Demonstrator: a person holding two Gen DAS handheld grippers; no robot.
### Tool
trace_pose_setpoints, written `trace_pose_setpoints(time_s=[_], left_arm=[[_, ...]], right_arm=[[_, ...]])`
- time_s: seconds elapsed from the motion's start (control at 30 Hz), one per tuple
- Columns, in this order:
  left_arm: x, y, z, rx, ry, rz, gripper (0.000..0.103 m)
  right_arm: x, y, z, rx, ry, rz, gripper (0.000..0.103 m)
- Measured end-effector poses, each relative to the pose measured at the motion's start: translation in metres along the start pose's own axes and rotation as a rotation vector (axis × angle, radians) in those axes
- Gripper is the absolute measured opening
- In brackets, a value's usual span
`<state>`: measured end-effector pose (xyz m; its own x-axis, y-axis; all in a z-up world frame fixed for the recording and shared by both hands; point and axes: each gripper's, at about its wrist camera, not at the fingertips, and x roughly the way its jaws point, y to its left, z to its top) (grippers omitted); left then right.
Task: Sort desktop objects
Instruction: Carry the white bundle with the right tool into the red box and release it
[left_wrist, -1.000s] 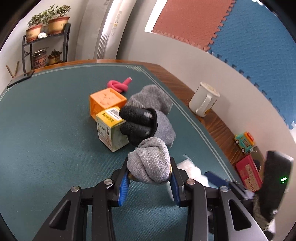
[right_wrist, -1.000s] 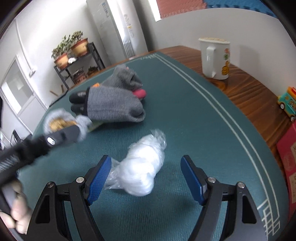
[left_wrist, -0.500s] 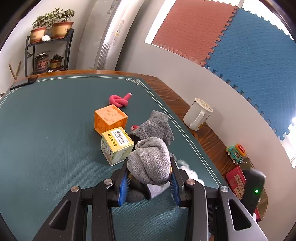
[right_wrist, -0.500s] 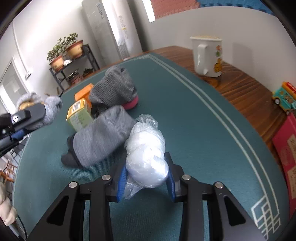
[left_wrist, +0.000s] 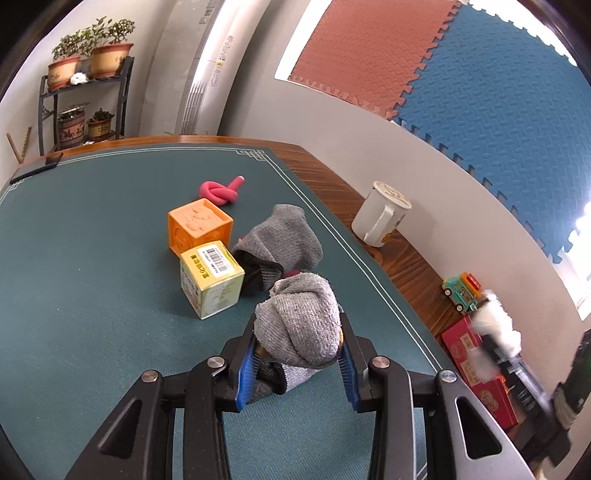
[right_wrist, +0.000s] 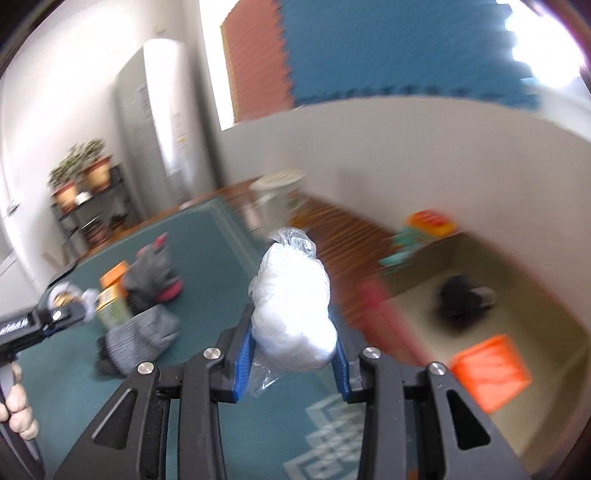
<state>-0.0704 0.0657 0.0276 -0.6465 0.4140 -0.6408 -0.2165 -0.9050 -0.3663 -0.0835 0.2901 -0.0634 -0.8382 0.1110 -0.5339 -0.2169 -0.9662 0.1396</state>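
I am gripping a rolled grey knitted sock bundle (left_wrist: 299, 319) between the blue pads of my left gripper (left_wrist: 298, 360), clamped tight on it above the green felt table mat (left_wrist: 92, 266). My right gripper (right_wrist: 291, 354) is squeezing a white cotton wad in clear plastic wrap (right_wrist: 291, 299), held off the mat; that view is blurring. Just beyond the left tool, a yellow-green cardboard box with a barcode (left_wrist: 210, 277) is sitting beside a grey glove with black fingers (left_wrist: 277, 243). Behind them an orange cube block (left_wrist: 199, 229) is resting, then a knotted pink foam rod (left_wrist: 221, 189). A white ceramic mug (left_wrist: 380, 214) is standing on the wooden edge.
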Motion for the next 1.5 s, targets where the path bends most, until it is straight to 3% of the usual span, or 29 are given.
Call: trace_pose_setpoints(time_s=[0.33,0.5,0.7,0.77,1.3,1.5], left_arm=[[0.002,-0.016,-0.009,0.036,0.016,-0.022,0.04],[0.003,-0.02,-0.012,0.044,0.023,-0.022,0.04],[0.003,-0.025,-0.014,0.065,0.021,-0.028,0.04],[0.003,-0.025,-0.014,0.067,0.022,-0.03,0.04],[0.001,-0.032,-0.017,0.086,0.019,-0.044,0.04],[0.004,-0.041,-0.021,0.096,0.032,-0.067,0.04]], right_arm=[[-0.029,-0.086,0.007,0.107,-0.04,-0.255,0.04],[-0.03,-0.105,0.006,0.133,-0.029,-0.31,0.04],[-0.036,-0.122,0.004,0.147,-0.051,-0.37,0.062],[-0.039,-0.122,0.003,0.141,-0.061,-0.377,0.067],[-0.044,-0.094,-0.003,0.114,-0.067,-0.262,0.067],[-0.051,-0.104,-0.006,0.144,-0.084,-0.261,0.07]])
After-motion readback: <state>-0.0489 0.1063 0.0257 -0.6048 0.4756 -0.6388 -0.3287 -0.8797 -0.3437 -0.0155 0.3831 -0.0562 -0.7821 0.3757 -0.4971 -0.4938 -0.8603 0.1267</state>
